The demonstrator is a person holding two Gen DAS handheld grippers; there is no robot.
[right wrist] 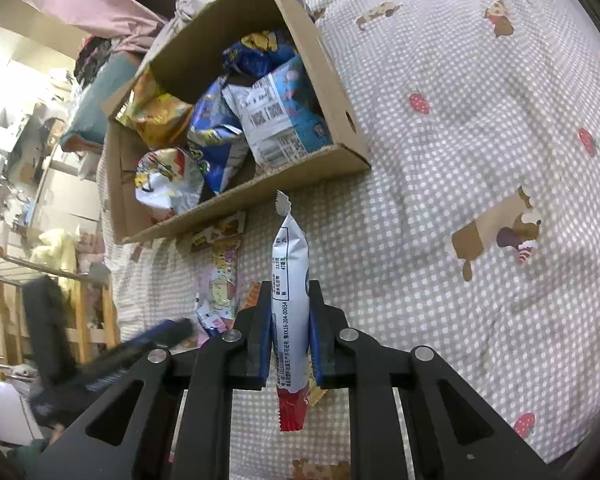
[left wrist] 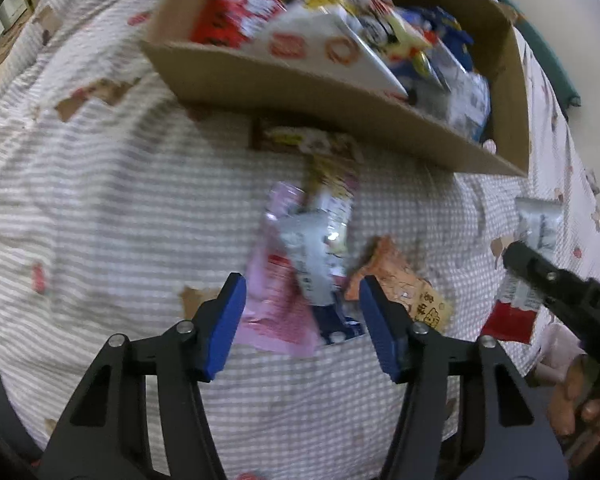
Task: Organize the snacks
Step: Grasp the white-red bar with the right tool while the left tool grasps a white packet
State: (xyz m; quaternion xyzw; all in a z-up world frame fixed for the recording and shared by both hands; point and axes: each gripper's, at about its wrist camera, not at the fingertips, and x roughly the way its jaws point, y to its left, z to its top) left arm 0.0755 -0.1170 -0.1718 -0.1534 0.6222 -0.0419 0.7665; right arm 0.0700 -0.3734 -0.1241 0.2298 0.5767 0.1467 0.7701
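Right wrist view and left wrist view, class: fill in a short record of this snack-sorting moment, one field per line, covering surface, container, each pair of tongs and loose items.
surface: checked bedspread with printed strawberries and dogs
container: open cardboard box, already holding several snack bags
right tongs: shut on a white and red snack packet, held clear of the box
left tongs: open, above a pile of loose packets
loose items: pink packet, orange packet, others overlapping them

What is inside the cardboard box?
The cardboard box holds snack bags: blue ones, a golden one, a red box. Whatever lies beneath them is covered.
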